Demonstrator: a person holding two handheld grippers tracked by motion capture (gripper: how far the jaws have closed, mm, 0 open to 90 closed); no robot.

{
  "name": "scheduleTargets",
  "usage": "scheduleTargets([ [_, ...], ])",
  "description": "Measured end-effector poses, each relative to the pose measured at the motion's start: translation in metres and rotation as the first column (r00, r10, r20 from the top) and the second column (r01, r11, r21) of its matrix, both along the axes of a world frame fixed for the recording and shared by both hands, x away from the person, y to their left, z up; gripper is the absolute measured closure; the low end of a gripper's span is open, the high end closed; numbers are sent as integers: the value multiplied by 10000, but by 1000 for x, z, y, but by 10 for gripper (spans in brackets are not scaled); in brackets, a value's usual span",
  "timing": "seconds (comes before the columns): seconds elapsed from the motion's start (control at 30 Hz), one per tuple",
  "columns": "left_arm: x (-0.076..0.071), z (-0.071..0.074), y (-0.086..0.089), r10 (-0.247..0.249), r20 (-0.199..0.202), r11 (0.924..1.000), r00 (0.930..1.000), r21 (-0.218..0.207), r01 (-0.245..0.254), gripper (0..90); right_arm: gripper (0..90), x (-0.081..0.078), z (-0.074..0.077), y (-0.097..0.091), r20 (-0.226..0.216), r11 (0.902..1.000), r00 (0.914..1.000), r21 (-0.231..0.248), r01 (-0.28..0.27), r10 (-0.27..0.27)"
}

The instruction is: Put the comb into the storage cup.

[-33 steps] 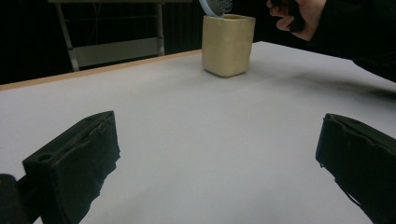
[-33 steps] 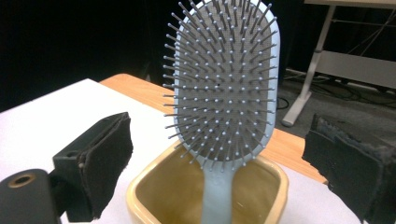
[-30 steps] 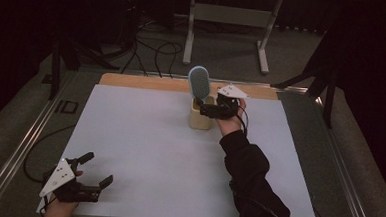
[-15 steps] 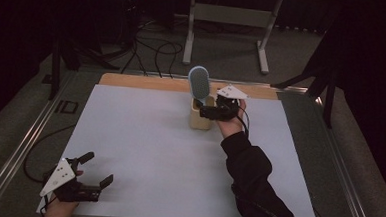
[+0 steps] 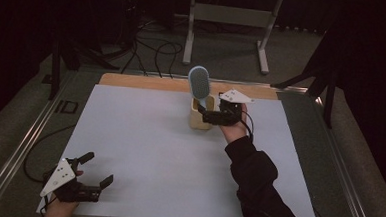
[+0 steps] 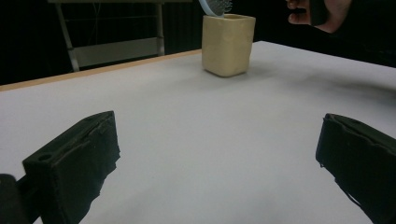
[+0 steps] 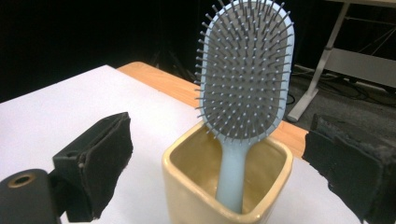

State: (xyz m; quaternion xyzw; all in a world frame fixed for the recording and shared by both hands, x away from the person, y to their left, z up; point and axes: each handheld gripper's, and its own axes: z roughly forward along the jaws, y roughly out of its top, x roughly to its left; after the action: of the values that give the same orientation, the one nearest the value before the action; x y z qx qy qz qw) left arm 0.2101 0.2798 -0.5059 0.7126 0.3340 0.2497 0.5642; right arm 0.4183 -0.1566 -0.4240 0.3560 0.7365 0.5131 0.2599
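Hairbrush (image 7: 245,74) standing handle-down in cream square cup (image 5: 201,116) at table's far middle, placement apparently done; right gripper (image 5: 211,116) spread wide beside cup, holding nothing, withdrawal outstanding; left gripper (image 5: 96,170) open, idle near front-left corner.

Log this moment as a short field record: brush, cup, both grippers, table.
hairbrush: light blue, standing handle-down in the cup, bristle head above the rim
cup: cream, square, upright on the table
right gripper: open, jaws on either side of the cup, not touching the brush
left gripper: open, holding nothing, near corner
table: white sheet
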Motion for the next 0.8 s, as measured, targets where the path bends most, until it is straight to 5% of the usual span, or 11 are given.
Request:
scheduleTargets([
  [0.8,-1,0,0,23,9,10000,10000,19,-23,0,76,-37,-7,-19,-188,9970,9969,86,-768,770],
])
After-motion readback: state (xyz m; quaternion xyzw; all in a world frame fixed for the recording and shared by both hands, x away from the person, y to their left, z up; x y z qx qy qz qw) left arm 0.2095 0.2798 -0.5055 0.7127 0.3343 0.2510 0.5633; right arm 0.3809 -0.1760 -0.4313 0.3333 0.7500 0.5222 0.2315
